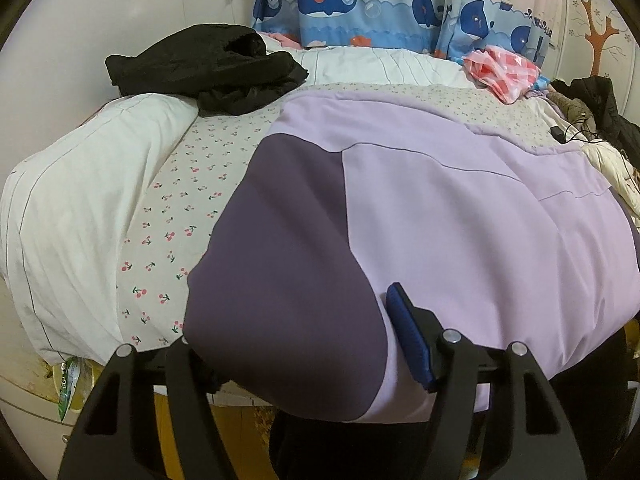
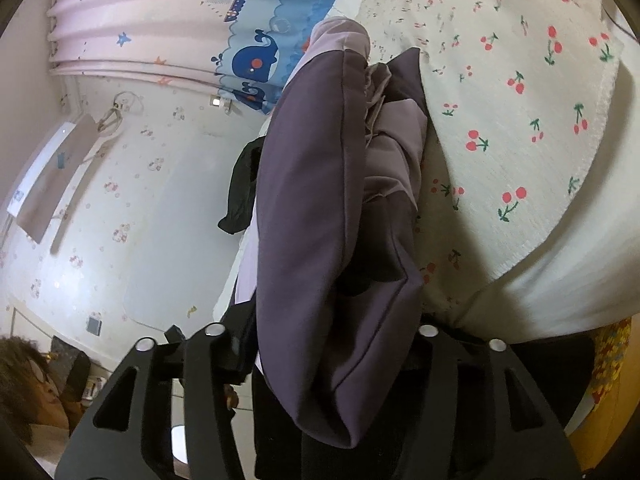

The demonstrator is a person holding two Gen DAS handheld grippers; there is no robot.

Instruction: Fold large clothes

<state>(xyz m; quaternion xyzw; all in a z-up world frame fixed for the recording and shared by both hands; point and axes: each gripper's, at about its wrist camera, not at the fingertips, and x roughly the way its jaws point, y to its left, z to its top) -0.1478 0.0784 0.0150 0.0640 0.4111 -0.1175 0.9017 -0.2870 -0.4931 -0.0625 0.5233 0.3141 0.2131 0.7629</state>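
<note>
The purple garment [image 1: 460, 216], a large two-tone piece in pale lilac with dark plum panels, lies across the near half of the bed [image 1: 224, 148], its hem overhanging the bed's near edge. It looks partly folded: in the left wrist view a dark plum panel sits turned in over the lilac body with a smooth, rounded fold line, and the top surface lies fairly flat. The other side is less settled; the right wrist view shows that end bunched into several thick layers with crumpled lilac folds showing between plum ones. The left gripper [image 1: 308, 364] straddles the overhanging hem, cloth filling the space between its jaws, which stand about half apart; one blue pad lies against the fabric, the other is hidden, so I cannot tell whether it grips. The right gripper [image 2: 320, 360] has the bunched end between its jaws, also about half apart, and whether they pinch it I cannot tell. My judgement is that the folding is midway: one side is in, the bunched end still needs laying flat, and a final fold lengthwise remains. A black garment [image 1: 204, 72] beyond it on the bed, near the white pillow [image 1: 80, 216], appears not yet folded.
</note>
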